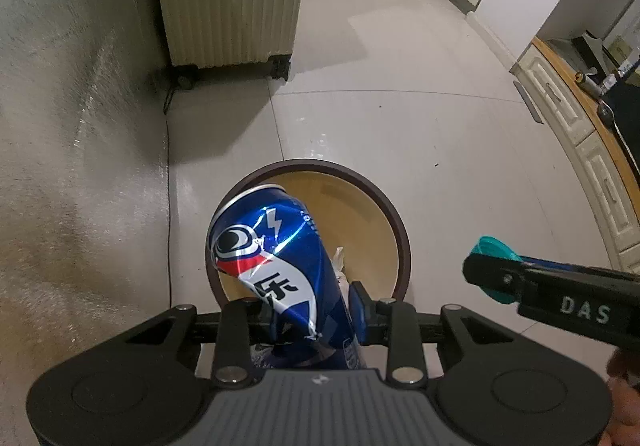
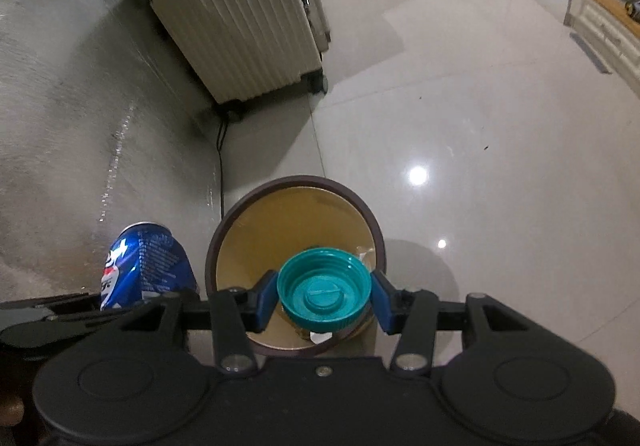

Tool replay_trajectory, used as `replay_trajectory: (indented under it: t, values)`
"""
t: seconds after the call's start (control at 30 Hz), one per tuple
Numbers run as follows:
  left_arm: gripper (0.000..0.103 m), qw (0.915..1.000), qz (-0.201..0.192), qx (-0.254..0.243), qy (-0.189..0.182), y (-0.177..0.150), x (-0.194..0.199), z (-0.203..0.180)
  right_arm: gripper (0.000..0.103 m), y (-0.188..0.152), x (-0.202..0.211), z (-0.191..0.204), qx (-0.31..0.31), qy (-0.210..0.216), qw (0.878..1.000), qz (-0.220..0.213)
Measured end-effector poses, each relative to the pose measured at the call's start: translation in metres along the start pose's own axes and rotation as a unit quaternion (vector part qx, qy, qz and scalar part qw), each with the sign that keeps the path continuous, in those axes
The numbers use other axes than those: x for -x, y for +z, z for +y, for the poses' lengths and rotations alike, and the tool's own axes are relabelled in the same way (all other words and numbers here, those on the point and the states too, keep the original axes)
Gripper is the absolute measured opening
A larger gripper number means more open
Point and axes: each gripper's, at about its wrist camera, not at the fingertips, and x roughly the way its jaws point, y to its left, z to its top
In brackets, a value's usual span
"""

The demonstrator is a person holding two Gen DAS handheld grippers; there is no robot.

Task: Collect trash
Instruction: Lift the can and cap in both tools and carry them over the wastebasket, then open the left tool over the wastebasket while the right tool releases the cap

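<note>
Left gripper (image 1: 312, 306) is clamped on a dented blue aluminium can (image 1: 276, 258), right gripper (image 2: 325, 296) pinches a teal plastic lid (image 2: 325, 292), both over the round brown bin (image 2: 224, 222). The can hangs at the rim, so it might bounce out.

The blue can (image 1: 276, 266) bears a white lightning bolt and the character "乐", while at four o'clock the right gripper (image 1: 576, 298) reads "DAS".

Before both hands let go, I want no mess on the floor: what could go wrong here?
The can, tilted in the left gripper, hangs over the bin's left rim; it might clip the rim and fall outside. The lid in the right gripper sits near the bin's close edge and could bounce out.
</note>
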Motion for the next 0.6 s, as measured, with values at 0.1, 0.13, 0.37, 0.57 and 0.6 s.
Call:
replay_trajectory:
  t: [0.1,0.13,0.37,0.57,0.6]
  values:
    - [0.034,1.0000,0.002,0.007,0.002,0.011,-0.011,0.006,0.050,0.011,-0.016,-0.001,-0.014,0.000,1.000,0.002]
    - [0.034,1.0000,0.003,0.007,0.001,0.014,-0.014,0.007,0.050,0.014,-0.017,-0.002,-0.020,0.003,1.000,0.000]
    - [0.049,0.9995,0.026,-0.002,0.015,0.026,-0.030,0.011,0.056,0.032,-0.036,0.004,-0.040,0.014,0.999,-0.004]
    - [0.049,0.9987,0.045,0.002,0.025,0.019,-0.037,0.017,0.056,0.022,-0.042,0.003,-0.017,0.002,1.000,0.016]
    - [0.049,0.9985,0.048,0.000,0.028,0.017,-0.037,0.018,0.056,0.019,-0.043,0.001,-0.016,0.001,1.000,0.021]
